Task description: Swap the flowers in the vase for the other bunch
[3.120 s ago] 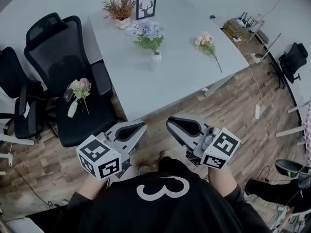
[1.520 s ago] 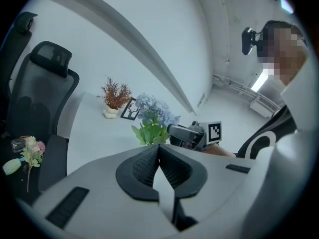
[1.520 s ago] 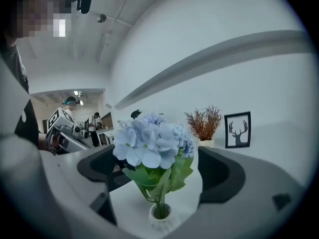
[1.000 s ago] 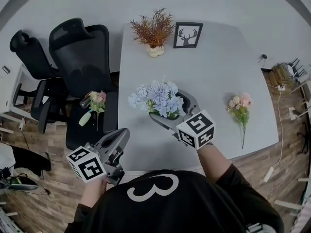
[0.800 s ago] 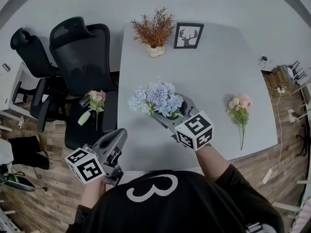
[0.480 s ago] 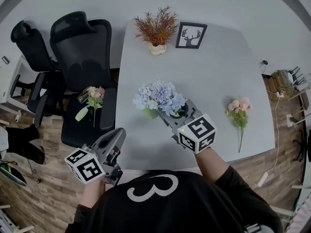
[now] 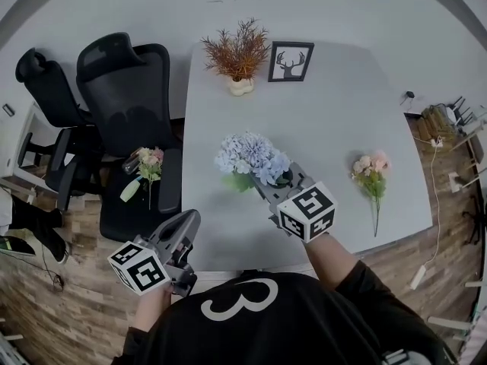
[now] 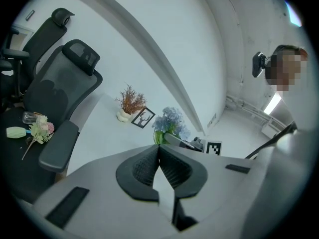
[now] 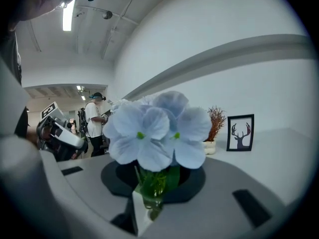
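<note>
While my right claw (image 7: 275, 181), its jaws just closing, clenches the green stems of the blue bunch (image 7: 251, 157) at mid-bench (image 7: 327, 112), the blooms hide the vase. Beyond the blue bunch: dried plant (image 7: 239, 48), deer picture (image 7: 289, 61). To its right: pink bunch (image 7: 370, 175), lying flat, heads away from me. The blue stems stand upright. My left claw (image 7: 183, 230), near-left of the bunch, is clenched on nothing.

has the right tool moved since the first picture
Yes: the right tool went from off the table to over it, jaws just closing on the stems of the blue flowers.
</note>
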